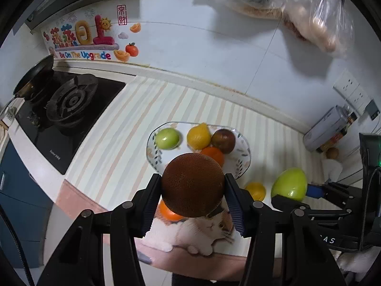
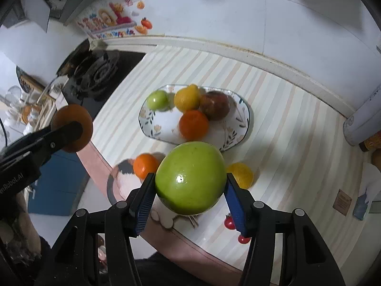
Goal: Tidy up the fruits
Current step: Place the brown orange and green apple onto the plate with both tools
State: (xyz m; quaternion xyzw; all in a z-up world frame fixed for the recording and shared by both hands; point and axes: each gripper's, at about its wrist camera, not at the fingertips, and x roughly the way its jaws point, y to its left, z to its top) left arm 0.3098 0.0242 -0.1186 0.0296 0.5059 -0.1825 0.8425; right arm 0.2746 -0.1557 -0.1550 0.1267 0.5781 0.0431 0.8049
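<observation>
My left gripper [image 1: 193,186] is shut on a round brown fruit [image 1: 193,184], held above the near rim of a floral plate [image 1: 243,159]. The plate holds a green apple [image 1: 167,138], a lemon [image 1: 198,136], a dark red fruit [image 1: 223,140] and an orange [image 1: 214,155]. My right gripper [image 2: 189,181] is shut on a large green fruit [image 2: 190,177], in front of the same plate [image 2: 152,124]. An orange [image 2: 145,165] and a yellow fruit [image 2: 241,175] lie loose on the striped counter. The left gripper with the brown fruit [image 2: 72,127] shows at left in the right wrist view.
A black gas stove [image 1: 69,104] with a pan [image 1: 33,76] stands at the left. A canister [image 1: 328,128] lies at the back right by the wall sockets. Plastic bags [image 1: 309,19] hang on the tiled wall. Small red fruits [image 2: 229,224] lie near the counter's front edge.
</observation>
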